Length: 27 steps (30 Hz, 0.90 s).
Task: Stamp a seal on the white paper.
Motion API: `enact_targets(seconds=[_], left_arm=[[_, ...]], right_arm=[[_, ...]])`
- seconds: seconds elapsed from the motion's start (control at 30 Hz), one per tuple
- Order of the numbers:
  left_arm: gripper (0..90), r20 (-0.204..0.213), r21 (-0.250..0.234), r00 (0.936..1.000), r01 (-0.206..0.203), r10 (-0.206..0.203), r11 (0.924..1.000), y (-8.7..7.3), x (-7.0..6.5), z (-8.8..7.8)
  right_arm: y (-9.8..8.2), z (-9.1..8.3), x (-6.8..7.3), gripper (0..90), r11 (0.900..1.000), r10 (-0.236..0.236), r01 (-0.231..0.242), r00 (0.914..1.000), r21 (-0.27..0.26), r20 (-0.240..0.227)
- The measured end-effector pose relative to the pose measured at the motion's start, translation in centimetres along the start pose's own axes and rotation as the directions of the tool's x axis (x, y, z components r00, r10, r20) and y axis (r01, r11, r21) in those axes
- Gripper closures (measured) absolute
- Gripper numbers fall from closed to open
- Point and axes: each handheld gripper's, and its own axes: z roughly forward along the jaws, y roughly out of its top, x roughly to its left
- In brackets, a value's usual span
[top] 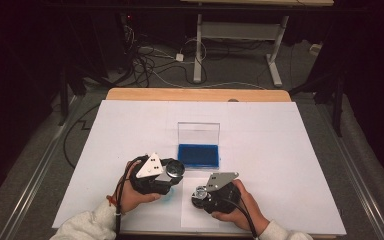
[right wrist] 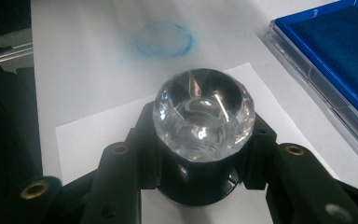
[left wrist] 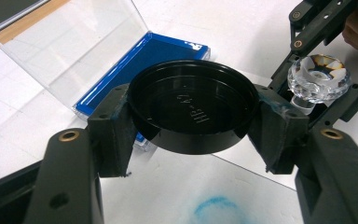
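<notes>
High view: both claws [top: 176, 171] [top: 198, 192] angled inward.

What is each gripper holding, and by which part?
Left gripper: round black cap, clamped by its rim. Right gripper: stamp with clear faceted knob, gripped around its dark body below the knob.

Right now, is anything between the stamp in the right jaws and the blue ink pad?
Nothing visible. The stamp faces the ink pad across bare paper; its clear lid stands open, and the black cap is held aside.
</notes>
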Motion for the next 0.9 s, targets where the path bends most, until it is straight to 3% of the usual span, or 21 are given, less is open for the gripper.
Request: enact_targets(seconds=[0.9], left_arm=[[36.7, 0.002, -0.016, 0.9999, 0.010, -0.010, 0.9998, 0.06, 0.10, -0.47]], right_arm=[[0.10, -0.01, 0.00, 59.6, 1.000, 0.009, -0.009, 1.0000, 0.014, 0.001]])
